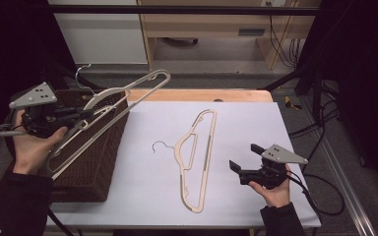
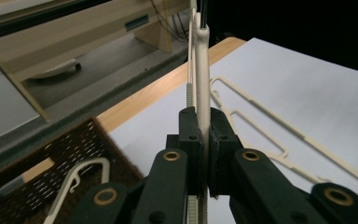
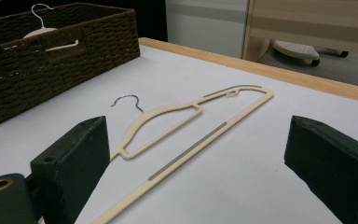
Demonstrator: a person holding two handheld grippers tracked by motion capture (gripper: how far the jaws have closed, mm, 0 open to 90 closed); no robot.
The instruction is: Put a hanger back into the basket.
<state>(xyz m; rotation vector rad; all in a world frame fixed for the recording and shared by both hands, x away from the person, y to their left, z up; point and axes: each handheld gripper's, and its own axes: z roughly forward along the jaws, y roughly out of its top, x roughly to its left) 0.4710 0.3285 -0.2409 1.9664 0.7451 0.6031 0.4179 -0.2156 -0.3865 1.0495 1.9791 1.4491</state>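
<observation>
My left gripper [image 1: 86, 114] is shut on a cream hanger [image 1: 123, 96] and holds it tilted in the air over the brown wicker basket [image 1: 93, 162] at the table's left. In the left gripper view the jaws [image 2: 204, 123] pinch the hanger's thin bar [image 2: 202, 60] edge-on. A second cream hanger [image 1: 197, 157] with a metal hook lies flat on the white sheet in the middle. My right gripper [image 1: 243, 156] hovers just right of it, open and holding nothing. In the right gripper view, that hanger [image 3: 186, 126] lies on the sheet beyond the wide-apart pads.
Another pale hanger [image 3: 46, 35] rests inside the basket [image 3: 51, 60]. The wooden table edge [image 1: 202, 94] runs along the far side of the white sheet [image 1: 256, 128]. Beyond it stand a wooden desk [image 1: 216, 24] and a white cabinet [image 1: 103, 34]. Cables [image 1: 325, 191] trail off the right side.
</observation>
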